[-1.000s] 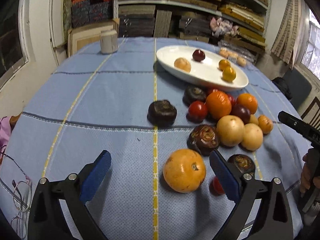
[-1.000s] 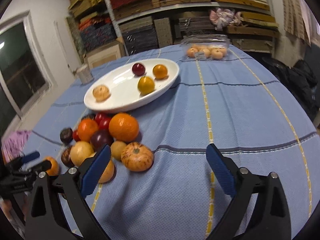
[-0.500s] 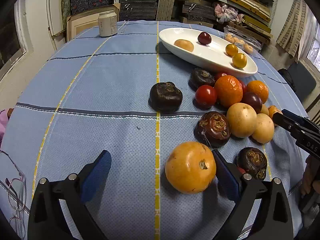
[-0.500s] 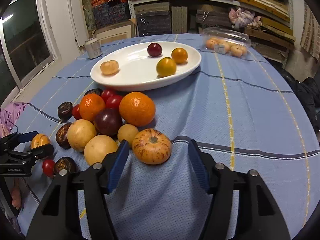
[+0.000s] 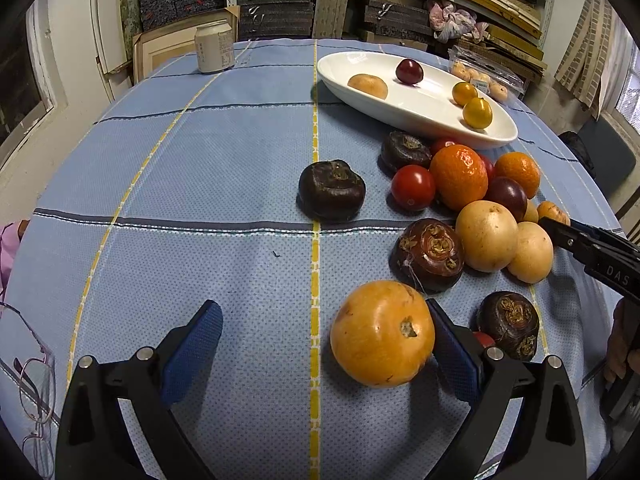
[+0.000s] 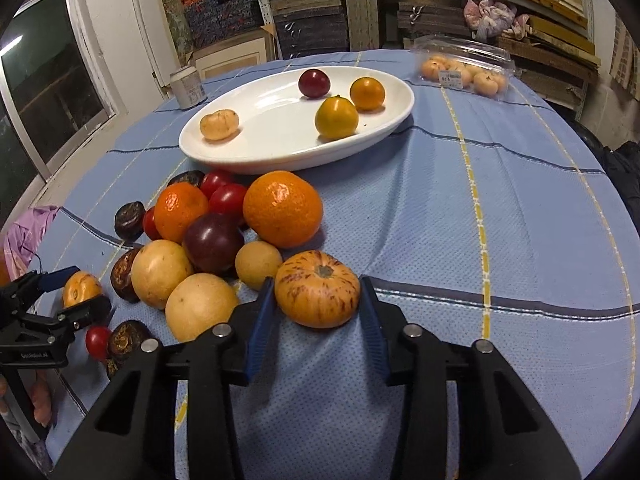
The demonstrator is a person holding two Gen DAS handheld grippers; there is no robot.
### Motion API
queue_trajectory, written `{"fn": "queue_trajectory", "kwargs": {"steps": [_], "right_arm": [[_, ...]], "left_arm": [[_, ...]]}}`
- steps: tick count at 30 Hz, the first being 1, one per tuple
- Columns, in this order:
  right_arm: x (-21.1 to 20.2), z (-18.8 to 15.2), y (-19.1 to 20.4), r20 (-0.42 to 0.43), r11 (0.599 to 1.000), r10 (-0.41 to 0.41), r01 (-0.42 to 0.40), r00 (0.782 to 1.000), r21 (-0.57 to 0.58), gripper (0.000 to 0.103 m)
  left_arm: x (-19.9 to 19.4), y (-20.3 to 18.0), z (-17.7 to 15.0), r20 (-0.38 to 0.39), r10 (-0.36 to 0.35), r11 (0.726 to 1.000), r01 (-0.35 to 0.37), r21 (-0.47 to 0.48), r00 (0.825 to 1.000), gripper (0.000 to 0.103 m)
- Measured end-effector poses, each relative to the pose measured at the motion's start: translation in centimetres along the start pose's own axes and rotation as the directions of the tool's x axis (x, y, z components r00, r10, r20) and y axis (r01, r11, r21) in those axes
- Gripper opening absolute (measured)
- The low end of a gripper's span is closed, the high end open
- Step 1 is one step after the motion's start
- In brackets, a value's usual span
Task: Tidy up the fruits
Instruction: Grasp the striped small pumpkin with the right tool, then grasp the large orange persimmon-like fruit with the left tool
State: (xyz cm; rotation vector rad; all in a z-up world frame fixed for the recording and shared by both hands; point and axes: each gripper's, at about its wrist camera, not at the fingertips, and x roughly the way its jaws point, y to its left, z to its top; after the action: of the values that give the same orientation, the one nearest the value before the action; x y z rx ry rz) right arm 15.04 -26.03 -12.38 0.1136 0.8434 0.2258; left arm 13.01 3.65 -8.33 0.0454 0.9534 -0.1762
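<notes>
Over the last second you narrowed your right claw [image 6: 318,312] around the streaked orange-red round fruit [image 6: 317,289] on the blue checked tabletop [image 6: 500,208]; its blue pads flanked the fruit closely, contact unclear; your left claw [image 5: 326,346] stood wide open, its right pad beside the smooth orange persimmon-like fruit [image 5: 382,332]; I judged both ready for the white oval plate [image 6: 248,160].
</notes>
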Motion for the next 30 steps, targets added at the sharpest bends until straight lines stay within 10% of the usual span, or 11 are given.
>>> {"fn": "queue_trajectory", "kwargs": {"steps": [7, 15, 30], "right_arm": [[-0.3, 0.0, -0.5, 0.011, 1.0, 0.008, -0.008, 1.0, 0.017, 0.041], [-0.4, -0.2, -1.1, 0.008, 0.999, 0.011, -0.011, 1.0, 0.041, 0.041], [-1.9, -0.1, -1.6, 0.075, 0.997, -0.011, 0.006, 0.997, 0.072, 0.041]], "left_arm": [[-1.0, -0.4, -0.1, 0.048, -0.041, 0.999, 0.04, 0.023, 0.998, 0.096], [-0.9, -0.8, -0.1, 0.044, -0.107, 0.994, 0.105, 0.039, 0.993, 0.044], [-2.3, -0.4, 1.1, 0.116, -0.176, 0.984, 0.177, 0.004, 0.978, 0.044]]}}
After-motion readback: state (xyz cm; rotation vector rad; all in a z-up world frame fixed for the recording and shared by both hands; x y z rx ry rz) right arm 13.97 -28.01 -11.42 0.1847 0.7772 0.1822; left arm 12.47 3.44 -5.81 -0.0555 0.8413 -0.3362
